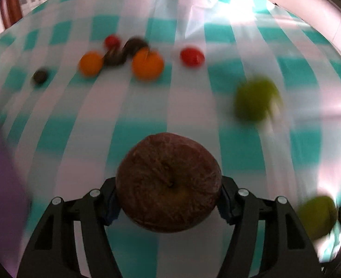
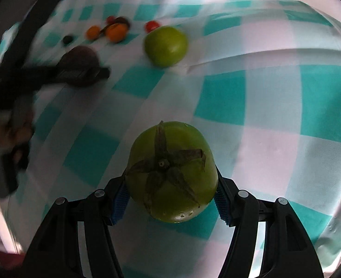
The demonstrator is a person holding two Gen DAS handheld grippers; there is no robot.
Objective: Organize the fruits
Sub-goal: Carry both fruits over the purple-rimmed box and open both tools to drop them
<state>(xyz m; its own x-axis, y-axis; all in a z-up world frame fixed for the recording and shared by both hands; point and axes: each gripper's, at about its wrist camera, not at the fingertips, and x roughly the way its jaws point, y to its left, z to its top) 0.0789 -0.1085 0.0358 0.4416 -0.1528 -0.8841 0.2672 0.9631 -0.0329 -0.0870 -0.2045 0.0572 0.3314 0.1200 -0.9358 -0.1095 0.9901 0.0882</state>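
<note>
Left tool (image 1: 169, 205) is clamped on a dark red-brown round apple (image 1: 168, 183), blue pads on both flanks, stem dimple facing the camera, so its core axis runs roughly along the tool's pointing line. It's held above the table's teal-and-white checked cloth (image 1: 142, 106).

Right tool (image 2: 170, 206) is gripping a green tomato with a dried star-shaped calyx (image 2: 170, 173), calyx toward the camera, stem axis likewise along the fingers.

A second green tomato (image 2: 166, 45) sits on the cloth farther back, well apart from both tools.

Back row: two oranges (image 1: 147, 64) with a dark curled thing (image 1: 124, 52) between them, two small red tomatoes (image 1: 192, 56), and a small dark round fruit (image 1: 40, 76) at the left end. The left-wrist view is motion-blurred, so small items can't be identified further.
</note>
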